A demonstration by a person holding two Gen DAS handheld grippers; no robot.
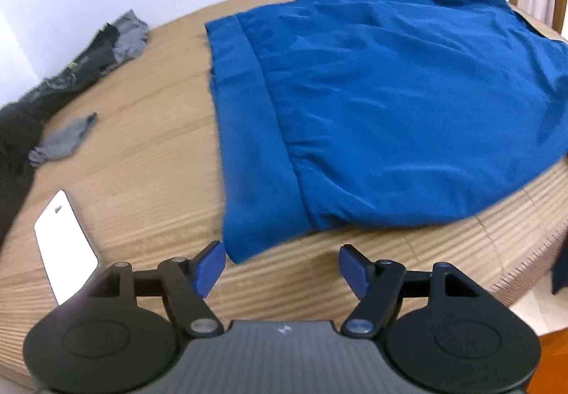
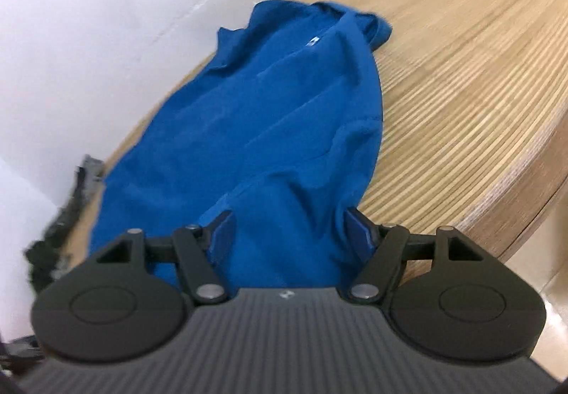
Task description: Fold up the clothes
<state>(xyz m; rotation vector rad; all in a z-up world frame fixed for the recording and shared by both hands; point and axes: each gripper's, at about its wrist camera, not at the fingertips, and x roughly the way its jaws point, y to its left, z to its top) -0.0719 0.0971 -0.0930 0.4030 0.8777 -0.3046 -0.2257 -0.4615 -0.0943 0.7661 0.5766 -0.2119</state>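
Left tool (image 1: pixel 282 268) sits spread wide with nothing between its pads, low over the tabletop (image 1: pixel 149 159) just short of the near waistband corner of the blue shorts (image 1: pixel 372 109), which lie flat ahead of it, probably lined up to pinch that corner. Right tool (image 2: pixel 289 234) is also spread, with blue cloth bunched between its fingers but not visibly pinched, likely readying the matching grip for a fold. Dark and grey garments (image 1: pixel 71 74) and a white card (image 1: pixel 65 244) lie off left of the left tool.
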